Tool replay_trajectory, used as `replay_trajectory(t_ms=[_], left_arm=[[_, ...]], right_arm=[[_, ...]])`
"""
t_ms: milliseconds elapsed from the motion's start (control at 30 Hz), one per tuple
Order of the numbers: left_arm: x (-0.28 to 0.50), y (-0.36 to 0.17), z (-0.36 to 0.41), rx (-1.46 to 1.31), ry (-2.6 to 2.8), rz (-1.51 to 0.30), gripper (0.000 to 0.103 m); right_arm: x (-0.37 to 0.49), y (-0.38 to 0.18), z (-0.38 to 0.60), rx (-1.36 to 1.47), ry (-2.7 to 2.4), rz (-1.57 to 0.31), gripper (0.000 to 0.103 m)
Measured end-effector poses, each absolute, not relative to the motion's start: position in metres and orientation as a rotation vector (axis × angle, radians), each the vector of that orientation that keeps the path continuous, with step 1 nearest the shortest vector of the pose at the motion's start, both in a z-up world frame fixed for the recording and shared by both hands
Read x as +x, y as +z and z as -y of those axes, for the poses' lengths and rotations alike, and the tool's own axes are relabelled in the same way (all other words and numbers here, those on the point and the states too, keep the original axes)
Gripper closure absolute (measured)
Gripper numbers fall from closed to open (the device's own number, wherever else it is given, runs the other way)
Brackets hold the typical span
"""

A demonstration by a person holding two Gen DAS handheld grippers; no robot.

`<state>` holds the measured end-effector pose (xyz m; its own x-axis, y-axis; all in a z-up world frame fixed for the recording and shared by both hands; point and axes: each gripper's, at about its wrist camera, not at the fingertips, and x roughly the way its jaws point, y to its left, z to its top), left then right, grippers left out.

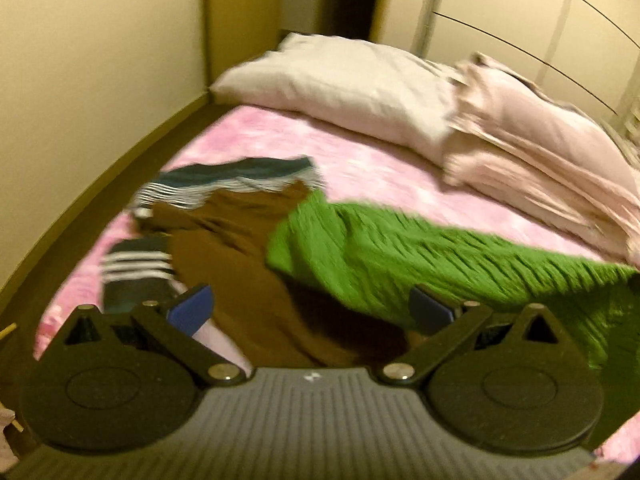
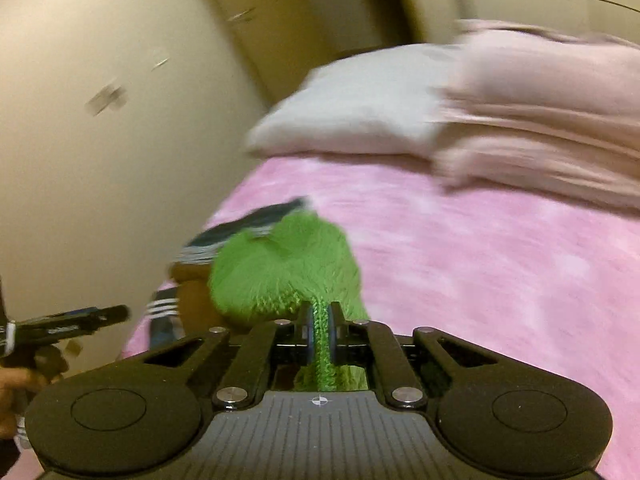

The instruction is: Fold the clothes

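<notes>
The green knit sweater (image 2: 280,264) lies across the pink bedspread (image 2: 480,260), one end bunched and lifted where the right gripper (image 2: 319,326) has it pinched. The jaws are clenched tight on a narrow rope of the knit, and more green hangs down behind the pads. My guess is that this is an edge or hem, taken so the garment can be drawn free of the heap and spread flat before any fold.

From the left wrist view the sweater (image 1: 420,256) trails off to the right, its near edge overlapping a brown garment (image 1: 248,264). Beyond the brown one sits a dark piece with white stripes (image 1: 224,184), and another striped piece (image 1: 136,272) lies beside it. These look like the rest of the pile waiting their turn.

The left gripper (image 1: 310,310) hangs over the brown cloth with its jaws spread wide and nothing between them, probably ready to take a second corner of the sweater.

Further back, a pale pillow (image 1: 340,84) and a folded pinkish duvet (image 1: 540,152) sit at the head of the bed, well apart from the clothes, leaving open spread in the middle to work on. Both views are blurred.
</notes>
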<state>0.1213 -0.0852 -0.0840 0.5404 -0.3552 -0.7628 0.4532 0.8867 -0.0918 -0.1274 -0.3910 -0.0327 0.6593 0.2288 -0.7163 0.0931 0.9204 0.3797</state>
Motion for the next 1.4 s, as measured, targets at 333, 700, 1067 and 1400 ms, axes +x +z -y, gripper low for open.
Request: replay_trajectory(t_ms=[333,700,1067,1400], left_arm=[[-0.010,-0.112,0.217,0.241,-0.676,-0.972,0.001],[0.009,-0.160,0.224,0.383,-0.678,-0.965,0.001],[0.100,-0.249,0.185,0.476,-0.750,-0.953,0.001],[0.137,-0.250,0.179,0.435,-0.790,-0.959,0.001]], right_arm=[[-0.276,-0.087,0.554,0.387,-0.299,-1.006,0.067],[-0.239,-0.166,0.427,0.093,0.079,-1.058,0.051],[-0.112,-0.309,0.265,-0.255,0.301,-1.010,0.051],[-0.093,-0.272,0.286,-0.182,0.184,-0.978,0.094]])
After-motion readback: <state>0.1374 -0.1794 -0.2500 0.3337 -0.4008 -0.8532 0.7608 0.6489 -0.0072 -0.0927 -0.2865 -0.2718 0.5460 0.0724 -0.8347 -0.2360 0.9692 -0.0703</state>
